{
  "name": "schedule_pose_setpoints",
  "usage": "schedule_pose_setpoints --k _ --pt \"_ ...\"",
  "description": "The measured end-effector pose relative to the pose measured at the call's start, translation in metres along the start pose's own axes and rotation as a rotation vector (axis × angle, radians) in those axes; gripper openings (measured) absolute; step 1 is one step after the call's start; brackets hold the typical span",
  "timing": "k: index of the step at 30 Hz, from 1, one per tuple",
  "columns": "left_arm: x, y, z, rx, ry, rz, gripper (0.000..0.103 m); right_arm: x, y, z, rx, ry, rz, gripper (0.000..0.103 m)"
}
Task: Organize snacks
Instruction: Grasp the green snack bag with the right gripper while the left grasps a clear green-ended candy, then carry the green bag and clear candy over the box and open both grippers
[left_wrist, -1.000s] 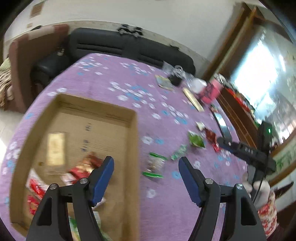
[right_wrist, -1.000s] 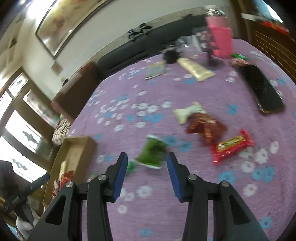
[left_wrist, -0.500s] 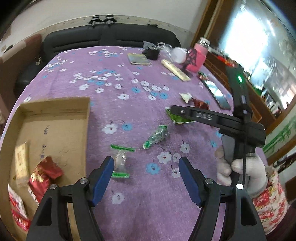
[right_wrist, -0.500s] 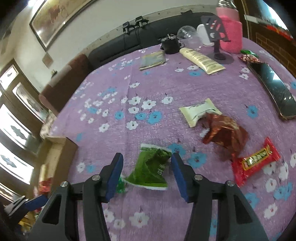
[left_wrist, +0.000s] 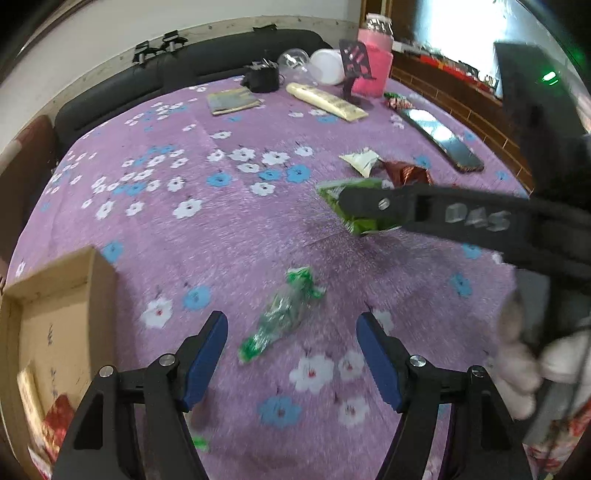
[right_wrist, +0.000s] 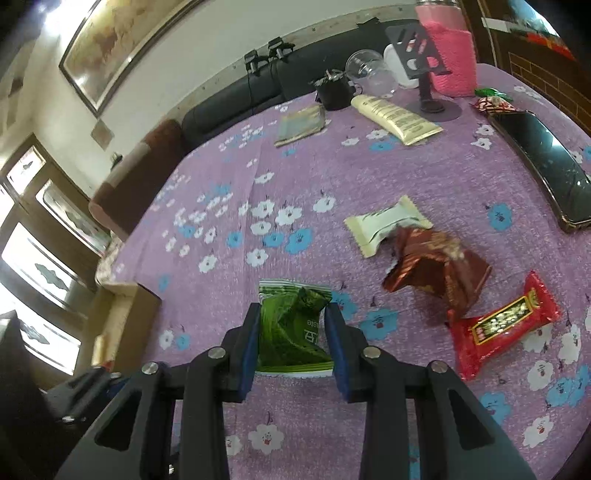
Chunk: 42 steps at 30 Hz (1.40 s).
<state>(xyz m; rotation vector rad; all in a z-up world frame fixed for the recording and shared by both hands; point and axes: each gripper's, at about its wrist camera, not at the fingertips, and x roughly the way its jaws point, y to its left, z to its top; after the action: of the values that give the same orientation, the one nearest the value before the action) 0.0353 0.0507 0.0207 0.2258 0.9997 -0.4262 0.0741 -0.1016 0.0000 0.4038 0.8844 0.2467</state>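
1. The right gripper (right_wrist: 291, 343) has just been closing, and its blue pads now press both sides of the green snack packet (right_wrist: 291, 328), which lies on the purple flowered tablecloth (right_wrist: 295, 177) and crumples between them

2. That packet looks light, thin and crinkly; I judge it will buckle rather than resist, and the glossy film may slide, so a hold across the puffed middle, as here, seems safer than one on a flat sealed edge

3. The left gripper (left_wrist: 291, 347) stands wide and holds nothing; a clear-and-green twisted candy wrapper (left_wrist: 284, 314) lies on the cloth just ahead, between its fingers, untouched. It is small and soft, and the fatter middle looks the better place to pinch than the twisted tails

4. Near the right gripper lie a cream packet (right_wrist: 384, 225), a dark red foil packet (right_wrist: 436, 269) touching it, and a red bar wrapper (right_wrist: 502, 325) just beside; all sit to one side of the held packet

5. The cardboard box (left_wrist: 55, 332) at the left table edge already holds a few snacks; the cloth between it and the packets looks unobstructed

6. At the far side stand a phone (right_wrist: 543, 166), a cream tube (right_wrist: 395, 118), a pink container (right_wrist: 450, 55) and a clear cup (right_wrist: 369, 74), well apart from the work

7. In the left view the right gripper's arm crosses just beyond the candy, so the two tools could brush
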Motion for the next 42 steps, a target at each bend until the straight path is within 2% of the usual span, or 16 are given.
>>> schedule_pose_setpoints --k 3,4,9,16,21,24,29,33,42 --pt "0.010 -0.001 0.003 0.001 0.004 0.001 0.041 -0.005 -0.004 0.002 0.017 -0.007 0.018 0.033" --pt "0.010 0.001 0.004 -0.018 0.002 0.003 0.025 -0.005 -0.004 0.002 0.019 -0.008 0.022 0.033" --pt "0.002 0.003 0.001 -0.076 -0.023 -0.020 0.025 -0.005 -0.006 0.002 0.023 -0.011 0.022 0.033" --pt "-0.037 0.012 -0.013 -0.152 -0.095 -0.096 0.025 -0.011 -0.003 0.001 0.011 -0.042 0.029 0.033" --pt "-0.077 0.046 -0.026 -0.238 -0.154 -0.109 0.026 -0.013 0.004 -0.001 -0.005 -0.054 0.042 0.033" --pt "-0.100 0.078 -0.038 -0.296 -0.191 -0.079 0.026 -0.019 0.013 -0.004 -0.021 -0.061 0.049 0.033" --pt "-0.132 0.137 -0.062 -0.407 -0.241 -0.014 0.026 -0.033 0.048 -0.013 -0.087 -0.064 0.080 0.033" --pt "-0.143 0.174 -0.079 -0.484 -0.257 0.019 0.026 -0.035 0.087 -0.018 -0.146 -0.032 0.124 0.033" --pt "-0.127 0.225 -0.096 -0.562 -0.216 0.063 0.026 0.000 0.189 -0.042 -0.317 0.083 0.180 0.033"
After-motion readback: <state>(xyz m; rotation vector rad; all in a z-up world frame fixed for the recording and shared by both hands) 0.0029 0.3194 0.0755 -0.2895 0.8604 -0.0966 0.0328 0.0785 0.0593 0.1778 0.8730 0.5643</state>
